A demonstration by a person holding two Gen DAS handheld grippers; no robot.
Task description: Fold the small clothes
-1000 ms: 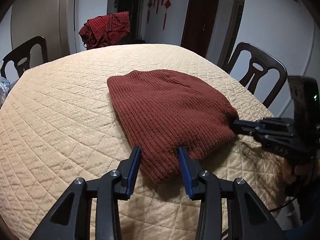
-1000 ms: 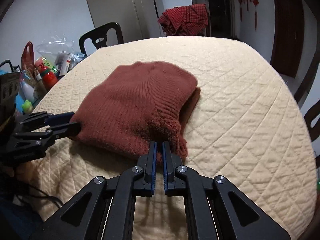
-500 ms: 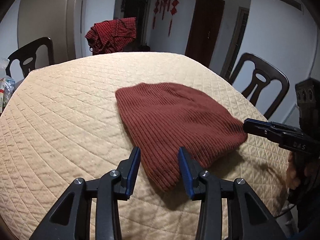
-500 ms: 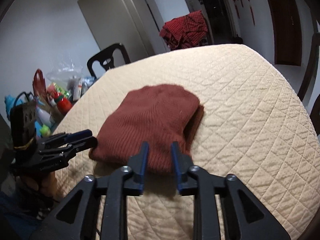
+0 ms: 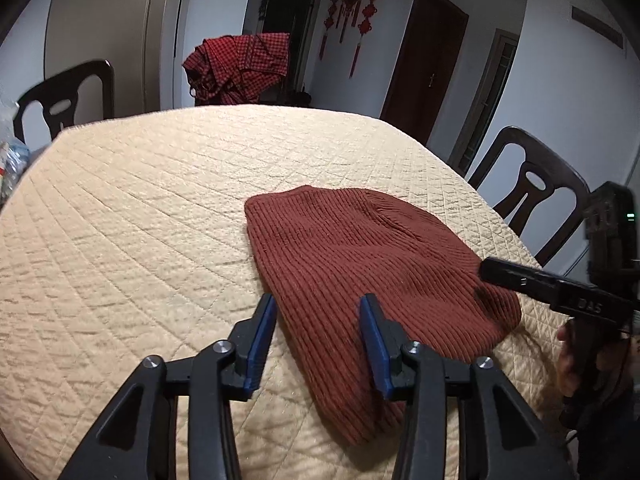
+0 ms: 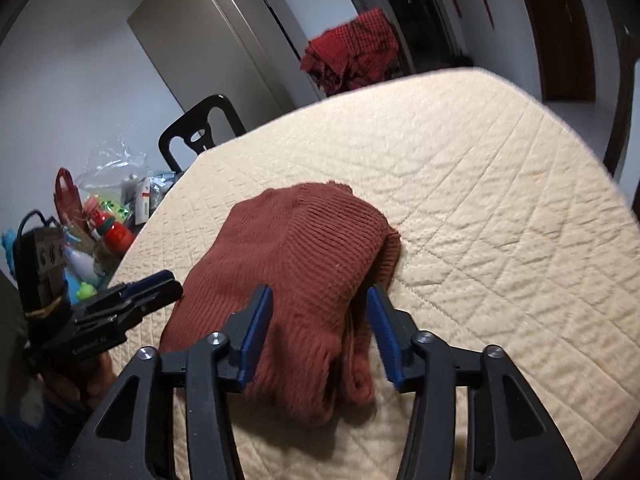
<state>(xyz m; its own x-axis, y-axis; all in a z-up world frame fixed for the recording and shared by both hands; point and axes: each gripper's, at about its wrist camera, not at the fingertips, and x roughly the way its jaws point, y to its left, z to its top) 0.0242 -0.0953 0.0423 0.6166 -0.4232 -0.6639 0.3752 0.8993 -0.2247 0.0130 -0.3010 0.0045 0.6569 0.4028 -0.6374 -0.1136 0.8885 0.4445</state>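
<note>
A rust-brown ribbed knit garment [image 5: 360, 264] lies folded flat on the beige quilted table cover [image 5: 140, 220]. My left gripper [image 5: 318, 308] hovers over its near edge; its jaws are opening, the knit lies below and between them, and the pads do not press on it. In the right wrist view the same garment [image 6: 296, 248] shows its folded layers. My right gripper [image 6: 319, 300] is over that end, its jaws also opening and clear of the fabric. Each gripper shows in the other's view: the right gripper [image 5: 488, 270] at the right, the left gripper [image 6: 174, 285] at the left.
A red checked cloth [image 5: 240, 68] hangs over a chair at the far side. Dark wooden chairs [image 5: 532, 184] stand around the table. Bags, bottles and toys [image 6: 104, 216] are piled beyond the table's left edge. A hand [image 5: 568, 356] grips the right tool.
My right gripper was shut on the garment's edge, then let go and spread wide. Both grippers drew back from the knit, and the left one widened a little.
</note>
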